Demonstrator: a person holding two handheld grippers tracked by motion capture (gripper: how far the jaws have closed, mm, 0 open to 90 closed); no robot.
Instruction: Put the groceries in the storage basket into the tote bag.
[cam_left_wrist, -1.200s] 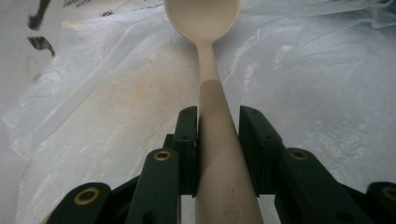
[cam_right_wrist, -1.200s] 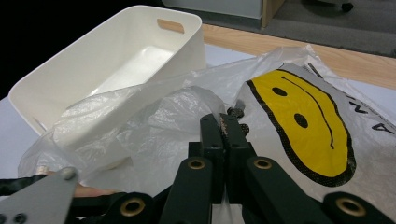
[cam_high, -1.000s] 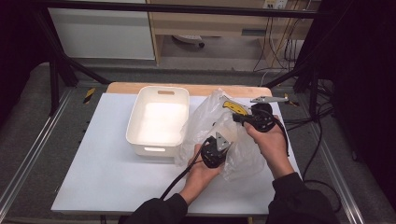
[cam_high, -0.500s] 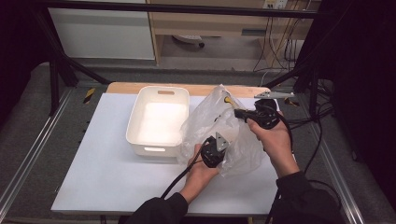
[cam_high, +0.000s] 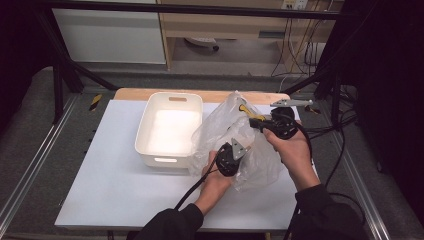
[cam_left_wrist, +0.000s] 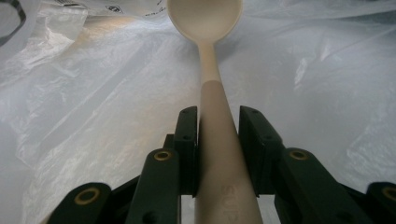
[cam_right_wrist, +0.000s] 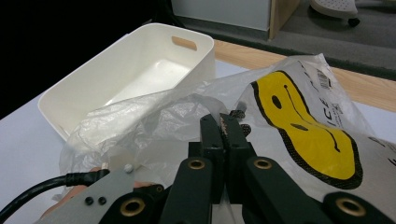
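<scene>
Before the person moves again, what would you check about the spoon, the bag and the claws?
1. Left claw closed on the spoon handle: ok, both jaws press its sides.
2. Spoon inside the plastic bag: ok, film lies all around it in the left gripper view.
3. Right claw pinching the bag's edge: ok, jaws shut on the film beside the yellow smiley print.
4. Bag mouth wide enough to draw the spoon out: cannot tell, the film is crumpled.
5. White bin free to take the spoon: ok, it looks empty.
6. Cable away from the bag: ok, it trails back toward the person.
</scene>
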